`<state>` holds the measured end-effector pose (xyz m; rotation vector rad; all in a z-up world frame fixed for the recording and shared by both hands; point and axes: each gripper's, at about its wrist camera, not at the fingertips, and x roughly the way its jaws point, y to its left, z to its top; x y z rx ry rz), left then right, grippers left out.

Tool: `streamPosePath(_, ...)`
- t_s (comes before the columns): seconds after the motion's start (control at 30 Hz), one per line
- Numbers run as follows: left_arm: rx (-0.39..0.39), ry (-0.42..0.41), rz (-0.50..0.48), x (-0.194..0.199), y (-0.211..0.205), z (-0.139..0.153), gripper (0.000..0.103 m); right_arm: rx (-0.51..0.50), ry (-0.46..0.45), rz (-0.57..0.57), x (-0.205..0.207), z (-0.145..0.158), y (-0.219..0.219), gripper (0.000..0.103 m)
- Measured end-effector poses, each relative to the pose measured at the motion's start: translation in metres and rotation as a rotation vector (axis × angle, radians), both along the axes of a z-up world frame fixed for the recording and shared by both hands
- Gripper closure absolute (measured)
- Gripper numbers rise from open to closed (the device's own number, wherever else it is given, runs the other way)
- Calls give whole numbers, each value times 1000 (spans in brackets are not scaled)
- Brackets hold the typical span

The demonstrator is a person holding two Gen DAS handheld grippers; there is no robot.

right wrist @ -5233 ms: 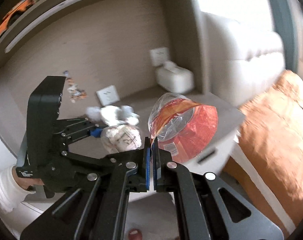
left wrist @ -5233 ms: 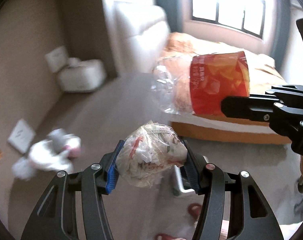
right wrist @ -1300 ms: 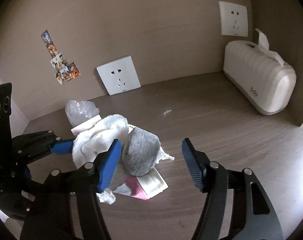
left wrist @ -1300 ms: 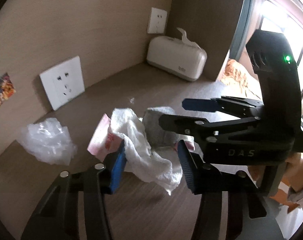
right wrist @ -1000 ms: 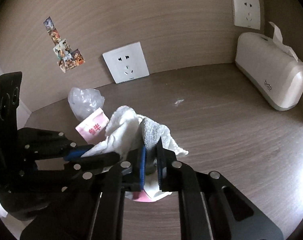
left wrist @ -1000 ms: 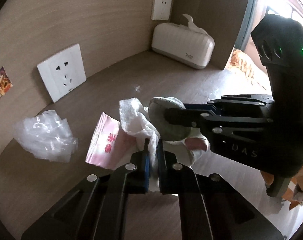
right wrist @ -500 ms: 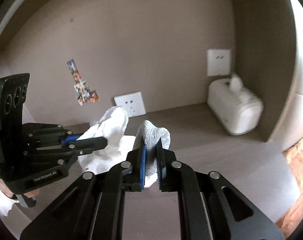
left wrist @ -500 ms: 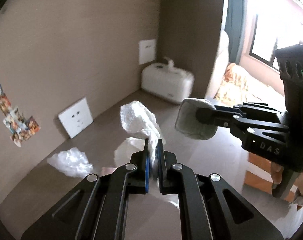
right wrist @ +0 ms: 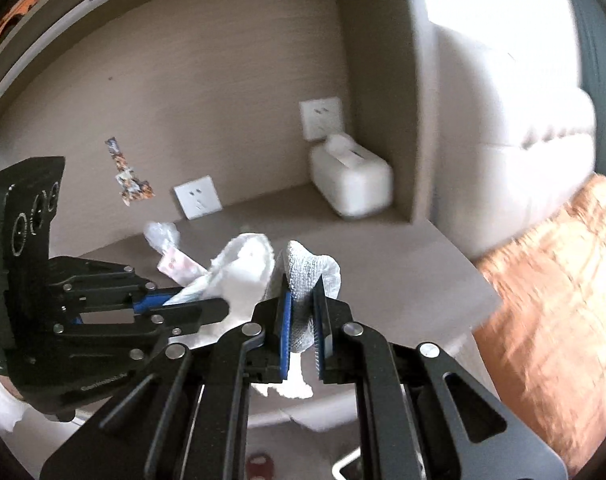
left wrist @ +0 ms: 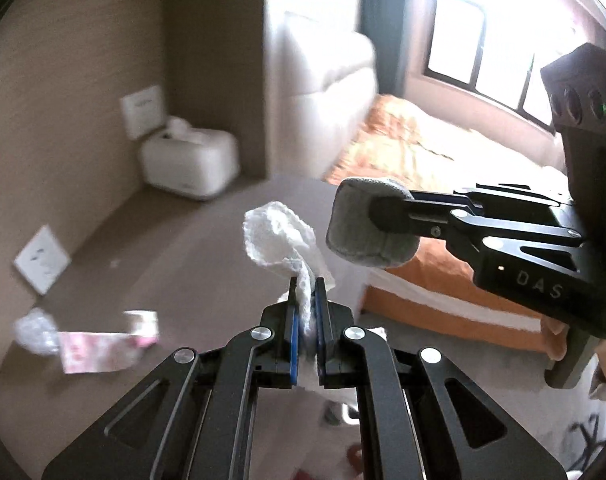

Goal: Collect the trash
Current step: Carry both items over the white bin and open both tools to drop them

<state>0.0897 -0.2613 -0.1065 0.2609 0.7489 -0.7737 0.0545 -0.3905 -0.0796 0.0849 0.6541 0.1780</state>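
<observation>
My left gripper (left wrist: 305, 292) is shut on a crumpled white tissue (left wrist: 281, 236) and holds it in the air above the brown desk (left wrist: 175, 268). My right gripper (right wrist: 303, 292) is shut on a grey wad of cloth (right wrist: 307, 276), also lifted off the desk. In the left wrist view the grey wad (left wrist: 369, 228) hangs to the right of the tissue. In the right wrist view the tissue (right wrist: 243, 268) sits left of the wad. A pink wrapper (left wrist: 103, 346) and a clear plastic scrap (left wrist: 35, 330) lie on the desk at the left.
A white tissue box (left wrist: 191, 160) stands in the desk's back corner by a wall socket (left wrist: 141, 110). A second socket (right wrist: 198, 197) and stickers (right wrist: 127, 180) are on the back wall. An orange-covered bed (left wrist: 431, 168) lies to the right, below a window (left wrist: 499, 52).
Both grippers have pulled back and up from the desk with their loads and swung right, toward the bed. The pink wrapper and plastic scrap stayed on the desk.
</observation>
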Motion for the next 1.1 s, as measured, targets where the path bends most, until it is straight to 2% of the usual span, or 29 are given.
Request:
streamPosePath(0.23, 52, 51, -122, -35, -59, -35, 97, 32, 66, -109, -49, -34, -46, 93)
streamPosePath(0.47, 135, 173, -205, -60, -108, -110, 97, 55, 171, -205, -86, -97, -83, 92)
streamPosePath(0.67, 215, 261, -261, -69, -149, -198, 97, 97, 257, -265, -101, -175, -111, 92)
streamPosePath(0.87, 279, 302, -305, -77, -185, -288, 97, 135, 340, -321, -105, -269, -137, 92)
streamPosePath(1.1, 347, 349, -341, -87, -204, -390, 97, 159, 412, -346, -106, -367, -150, 92)
